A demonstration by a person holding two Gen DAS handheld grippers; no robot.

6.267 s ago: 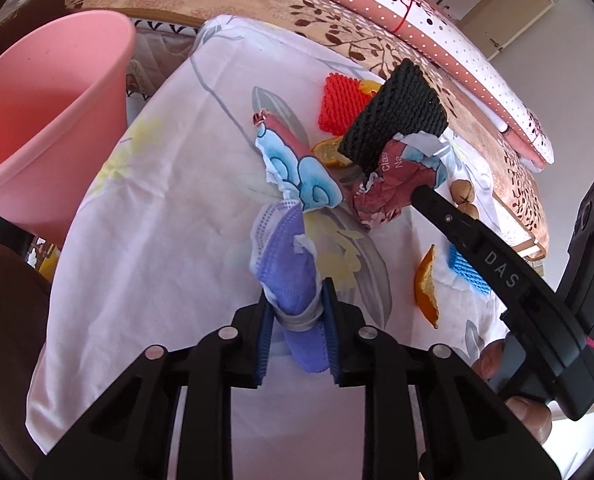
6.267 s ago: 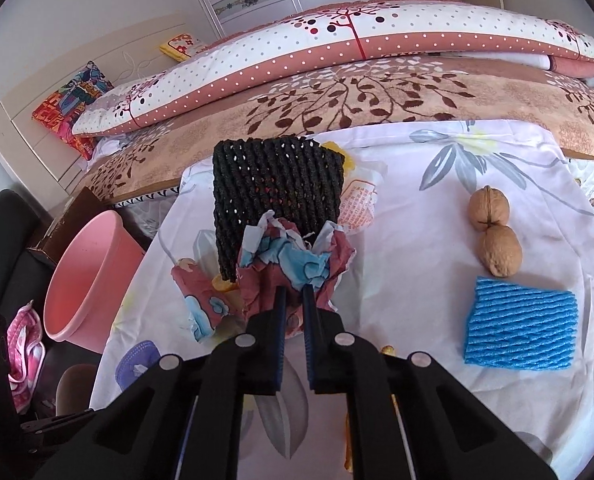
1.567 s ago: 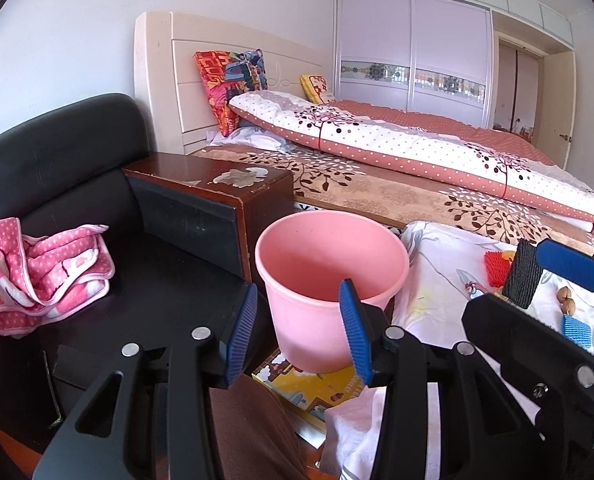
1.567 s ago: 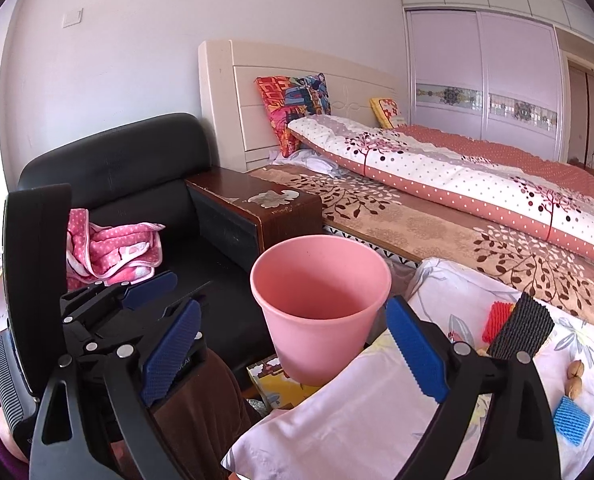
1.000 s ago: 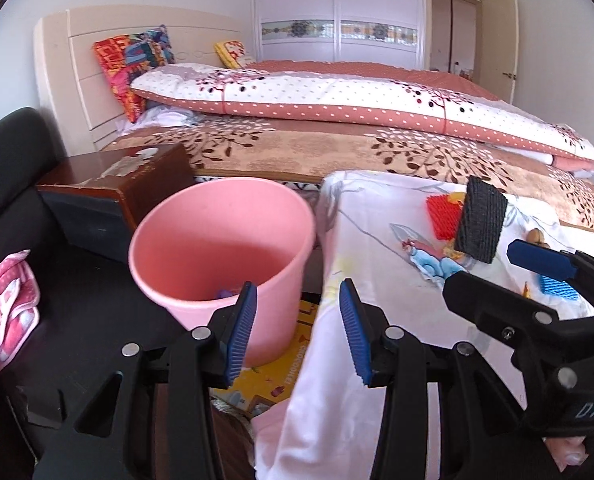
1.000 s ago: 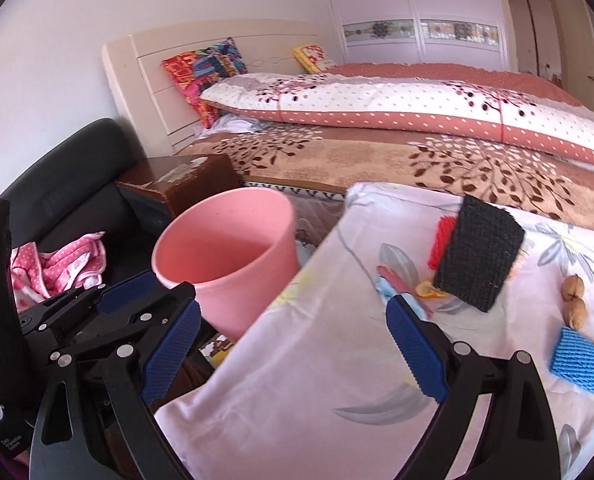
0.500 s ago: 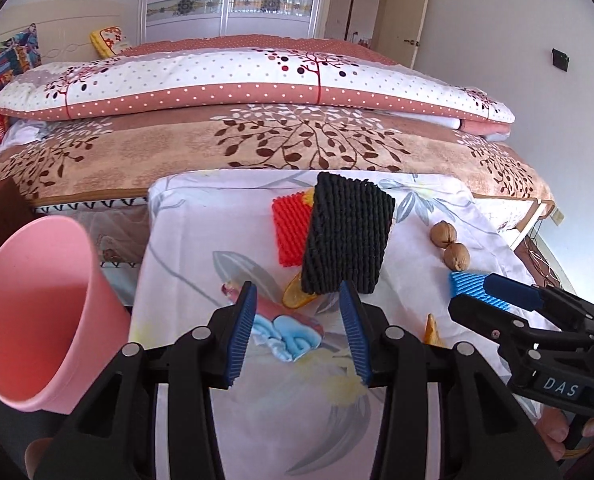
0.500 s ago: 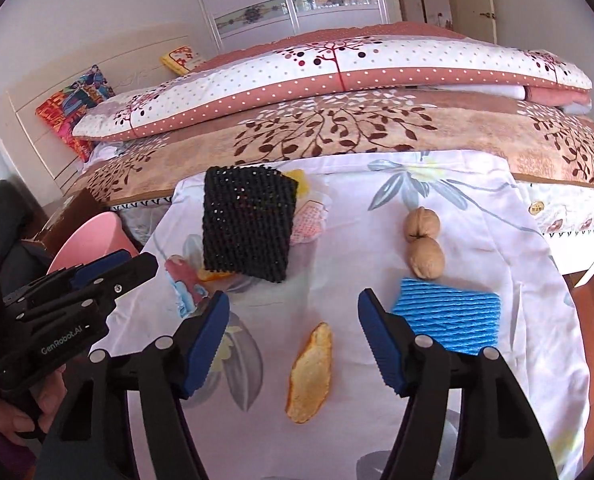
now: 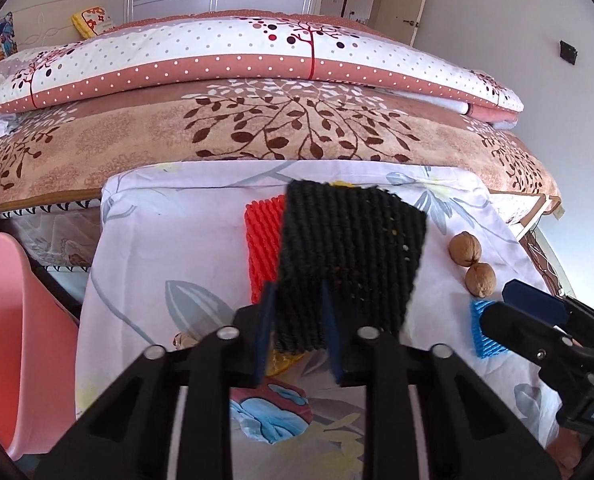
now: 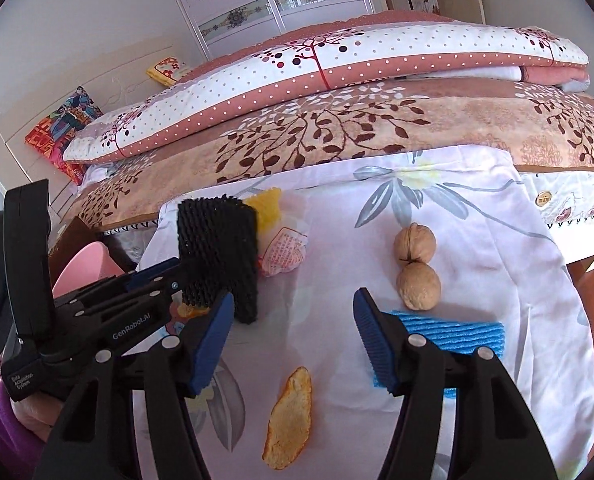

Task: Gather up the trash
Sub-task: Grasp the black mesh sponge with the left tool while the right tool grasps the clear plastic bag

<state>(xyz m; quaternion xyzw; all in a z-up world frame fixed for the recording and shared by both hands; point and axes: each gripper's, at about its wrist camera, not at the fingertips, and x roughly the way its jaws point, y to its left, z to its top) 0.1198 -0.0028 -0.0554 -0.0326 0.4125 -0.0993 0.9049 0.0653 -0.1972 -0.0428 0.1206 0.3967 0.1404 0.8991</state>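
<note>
My left gripper (image 9: 297, 332) has its jaws around the lower edge of a black foam net (image 9: 349, 256), which stands upright on the floral cloth; whether the pads press it I cannot tell. The net also shows in the right wrist view (image 10: 219, 256), with the left gripper (image 10: 177, 276) at it. My right gripper (image 10: 291, 336) is open and empty, above an orange peel (image 10: 291, 420). A blue foam net (image 10: 453, 336) lies to its right, two walnuts (image 10: 415, 264) beyond. A red foam net (image 9: 263, 240) lies behind the black one. The pink bin (image 9: 13, 336) stands at the left.
A torn red and blue wrapper (image 9: 273, 412) lies under my left gripper. A pink printed wrapper (image 10: 283, 256) and a yellow foam net (image 10: 267, 204) lie behind the black net. The bed with a folded quilt (image 9: 237, 64) runs behind the cloth-covered table (image 9: 145, 264).
Both grippers have moved in over the table. My left gripper's jaws have narrowed and now straddle the black foam net. My right gripper has come lower over the orange peel, still open.
</note>
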